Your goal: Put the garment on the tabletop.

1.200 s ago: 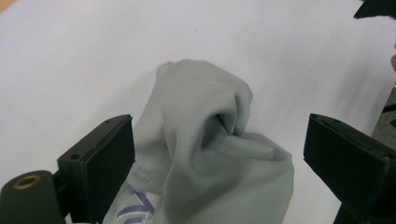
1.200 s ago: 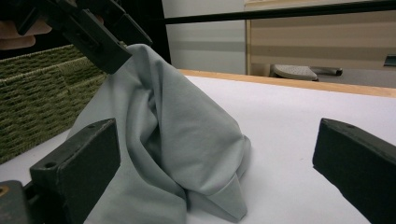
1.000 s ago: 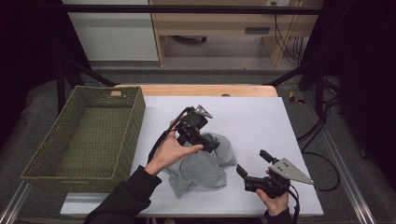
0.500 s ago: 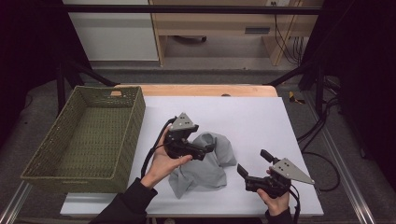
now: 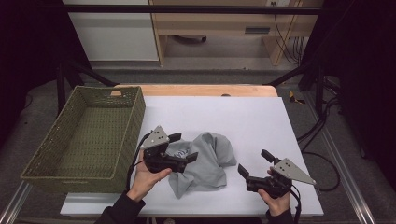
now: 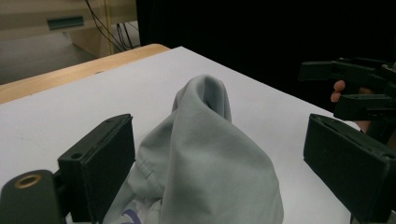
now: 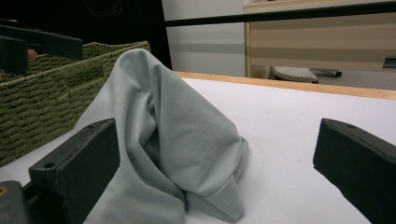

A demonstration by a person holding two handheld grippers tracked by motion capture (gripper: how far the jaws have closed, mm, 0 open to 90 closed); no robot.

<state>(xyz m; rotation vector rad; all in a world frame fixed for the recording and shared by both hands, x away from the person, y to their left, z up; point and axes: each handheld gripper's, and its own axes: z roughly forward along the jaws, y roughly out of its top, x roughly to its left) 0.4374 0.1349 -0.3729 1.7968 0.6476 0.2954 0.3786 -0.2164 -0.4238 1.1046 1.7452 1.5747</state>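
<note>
Straddling crumpled grey garment at its left edge, left tool jaws spread, nothing pinched. Right tool also spread, just beside cloth, apart from it. Garment lies mid-worktop, ungrasped; green wicker basket at left empty. White worktop, dark room, wooden furniture behind.

Grey cloth — crumpled, bunched into a raised peak — lies on the white table's near-middle.
</note>
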